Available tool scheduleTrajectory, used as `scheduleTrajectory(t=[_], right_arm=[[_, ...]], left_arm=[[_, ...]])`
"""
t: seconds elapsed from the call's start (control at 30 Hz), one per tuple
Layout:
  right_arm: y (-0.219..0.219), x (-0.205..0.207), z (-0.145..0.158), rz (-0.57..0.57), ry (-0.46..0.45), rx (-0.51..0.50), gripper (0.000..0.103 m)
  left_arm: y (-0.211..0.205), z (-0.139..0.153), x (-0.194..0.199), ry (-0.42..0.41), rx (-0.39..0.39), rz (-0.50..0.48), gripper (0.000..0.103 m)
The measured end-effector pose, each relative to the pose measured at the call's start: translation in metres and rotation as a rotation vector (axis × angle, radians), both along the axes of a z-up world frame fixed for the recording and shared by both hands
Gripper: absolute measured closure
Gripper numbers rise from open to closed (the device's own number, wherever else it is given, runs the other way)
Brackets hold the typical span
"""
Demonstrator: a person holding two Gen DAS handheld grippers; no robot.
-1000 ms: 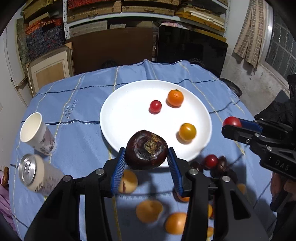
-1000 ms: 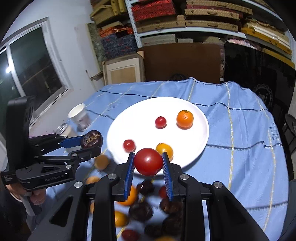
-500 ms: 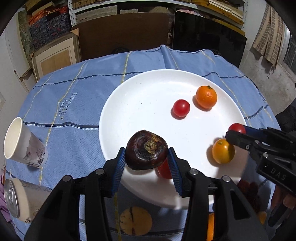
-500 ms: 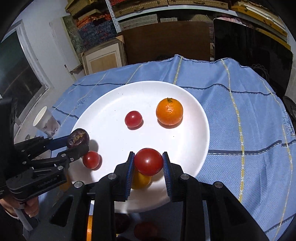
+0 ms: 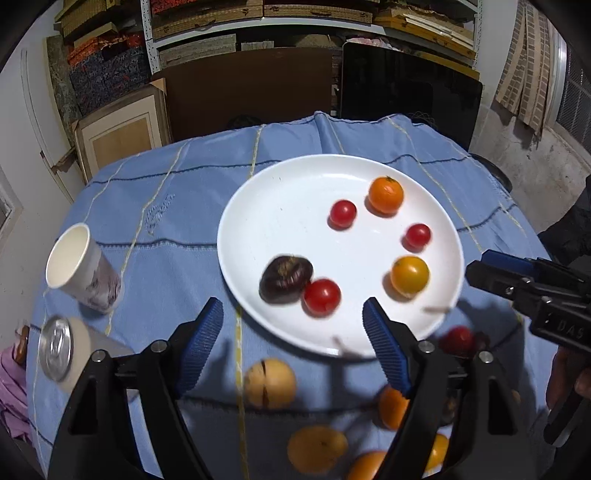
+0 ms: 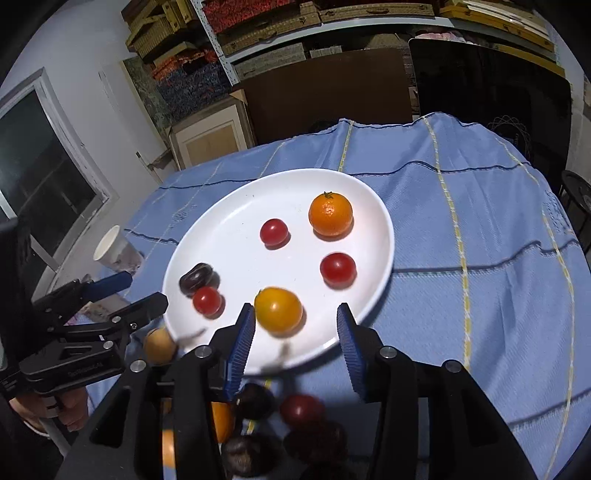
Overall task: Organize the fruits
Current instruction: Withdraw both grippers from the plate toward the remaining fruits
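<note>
Shelves full of woven boxes fill the back of the room, and below them stands a round worktop under a blue cloth with yellow and dark lines. On the cloth lies a white plate with six fruits.

In the left wrist view the left gripper is at the lower middle of the frame, its blue pads wide apart and holding nothing. The dark purple fruit lies on the plate just above the gap between the pads, touching a red tomato. A yellow tomato is at the right part of the plate, a small red tomato above it, then an orange and another red tomato near the middle. More fruits lie on the cloth below the plate, blurred, among them a pale round fruit.

In the right wrist view the right gripper is also wide and empty, at the lower middle. The yellow tomato lies just above its left pad, and the red tomato at the right of the plate is higher in the frame, apart from the pads.

A paper cup and a drink can are at the left of the cloth. The letters "DAS" can be read on the right gripper body at the right edge of the left view; the writing on the other gripper body is too blurred.
</note>
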State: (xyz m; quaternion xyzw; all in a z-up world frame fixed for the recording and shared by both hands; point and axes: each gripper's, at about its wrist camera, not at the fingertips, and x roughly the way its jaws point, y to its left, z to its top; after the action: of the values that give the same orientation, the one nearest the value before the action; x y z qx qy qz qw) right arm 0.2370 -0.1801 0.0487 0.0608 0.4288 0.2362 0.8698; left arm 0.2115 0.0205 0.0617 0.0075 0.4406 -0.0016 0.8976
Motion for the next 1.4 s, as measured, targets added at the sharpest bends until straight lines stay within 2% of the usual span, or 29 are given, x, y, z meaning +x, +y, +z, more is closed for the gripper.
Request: scheduleTrajectory(t=[0.03,0.33,0.57,0.67,0.93,1.0,1.4], right_arm=[[-0.005,-0.013,0.002,-0.002,-0.011,0.008,0.042],[-0.031,-0.103,-0.007,0.009,-0.056,-0.008,0.037],[-0.033,-0.133,-0.028,0.014,-0.044,-0.087,0.037],[-0.026,-0.134,-0.035,0.021,-0.052,-0.164,0.037],[-0.018,-0.124,-0.056,0.045,-0.012,-0.21,0.038],[-0.016,-0.123,-0.06,0.048,-0.003,-0.234,0.058],[-0.024,-0.125,-0.061,0.045,-0.003,-0.17,0.059]], left_arm=[[-0.001,0.0,-0.007,0.001,-0.005,-0.003,0.021],[-0.006,-0.014,-0.086,-0.004,-0.031,-0.035,0.02],[-0.001,-0.03,-0.127,0.012,-0.054,-0.014,0.018],[0.002,-0.037,-0.139,0.025,-0.069,-0.004,0.018],[0.009,-0.043,-0.142,0.043,-0.066,-0.002,0.018],[0.01,-0.044,-0.14,0.049,-0.076,0.001,0.018],[0.006,-0.048,-0.103,0.062,-0.059,0.026,0.018]])
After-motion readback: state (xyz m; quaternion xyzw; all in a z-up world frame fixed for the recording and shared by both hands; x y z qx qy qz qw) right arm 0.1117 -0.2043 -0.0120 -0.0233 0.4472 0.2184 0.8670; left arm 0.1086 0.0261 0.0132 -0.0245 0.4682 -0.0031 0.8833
